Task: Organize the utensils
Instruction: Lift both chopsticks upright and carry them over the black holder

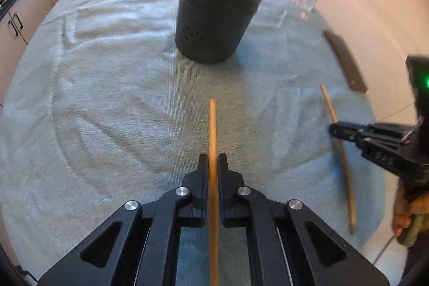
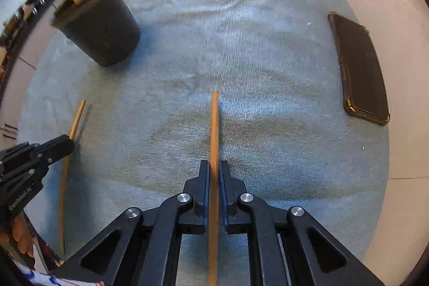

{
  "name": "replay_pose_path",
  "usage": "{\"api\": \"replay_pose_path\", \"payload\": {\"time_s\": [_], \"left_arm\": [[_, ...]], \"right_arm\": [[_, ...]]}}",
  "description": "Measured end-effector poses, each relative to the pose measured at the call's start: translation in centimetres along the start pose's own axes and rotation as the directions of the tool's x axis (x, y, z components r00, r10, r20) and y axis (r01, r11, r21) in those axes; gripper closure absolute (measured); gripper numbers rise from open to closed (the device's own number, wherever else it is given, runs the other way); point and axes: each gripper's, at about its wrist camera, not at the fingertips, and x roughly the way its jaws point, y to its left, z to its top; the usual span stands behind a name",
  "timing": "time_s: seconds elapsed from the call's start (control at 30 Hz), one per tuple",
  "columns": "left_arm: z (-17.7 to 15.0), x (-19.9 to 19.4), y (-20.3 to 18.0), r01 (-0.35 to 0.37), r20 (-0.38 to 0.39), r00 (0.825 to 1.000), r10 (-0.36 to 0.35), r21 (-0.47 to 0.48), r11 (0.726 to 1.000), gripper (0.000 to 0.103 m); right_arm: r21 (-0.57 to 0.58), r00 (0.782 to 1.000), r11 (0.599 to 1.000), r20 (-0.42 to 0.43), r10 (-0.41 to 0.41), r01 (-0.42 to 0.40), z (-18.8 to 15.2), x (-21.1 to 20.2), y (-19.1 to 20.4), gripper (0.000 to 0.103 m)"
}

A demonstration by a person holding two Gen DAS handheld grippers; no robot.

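I have a chopstick in each gripper. My left gripper (image 1: 213, 162) is clamped on one stick (image 1: 212, 130), my right gripper (image 2: 214, 168) on the other (image 2: 214, 125); each stick runs straight out between the pads, its tip above the towel (image 1: 107, 98).

The holder (image 1: 214, 23) stands toward the table's far edge, already bristling with sticks that fan outward. To do this well, I would lift each stick clear of the towel, tip it upright, and aim for a gap between the leaning ones, letting go only once the lower end is inside the rim.

The sticks are thin, smooth, pale wood and round, so they may roll or swivel in the pads. The holder is a matte dark tapered cup with small holes near its base. The towel is soft, ribbed and rumpled. A glossy dark phone (image 2: 359, 66) lies by the right edge.
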Motion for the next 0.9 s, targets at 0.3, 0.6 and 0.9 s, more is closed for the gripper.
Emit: {"api": "replay_pose_path", "payload": {"time_s": [0.3, 0.6, 0.9], "left_arm": [[-2.2, -7.4, -0.7, -0.009, 0.232, 0.973, 0.002, 0.03, 1.0, 0.097], [-6.1, -11.8, -0.9, -0.012, 0.351, 0.936, -0.007, 0.051, 0.999, 0.097], [-9.1, -15.6, -0.3, -0.01, 0.424, 0.906, -0.016, 0.059, 0.998, 0.097]], "right_arm": [[-0.056, 0.956, 0.997, 0.284, 0.075, -0.062, -2.8, -7.4, 2.3, 0.096], [-0.09, 0.893, 0.993, 0.436, 0.111, -0.08, -6.5, -12.2, 4.0, 0.096], [-0.124, 0.871, 0.99, 0.476, 0.118, -0.066, -8.4, -13.4, 5.4, 0.096]]}}
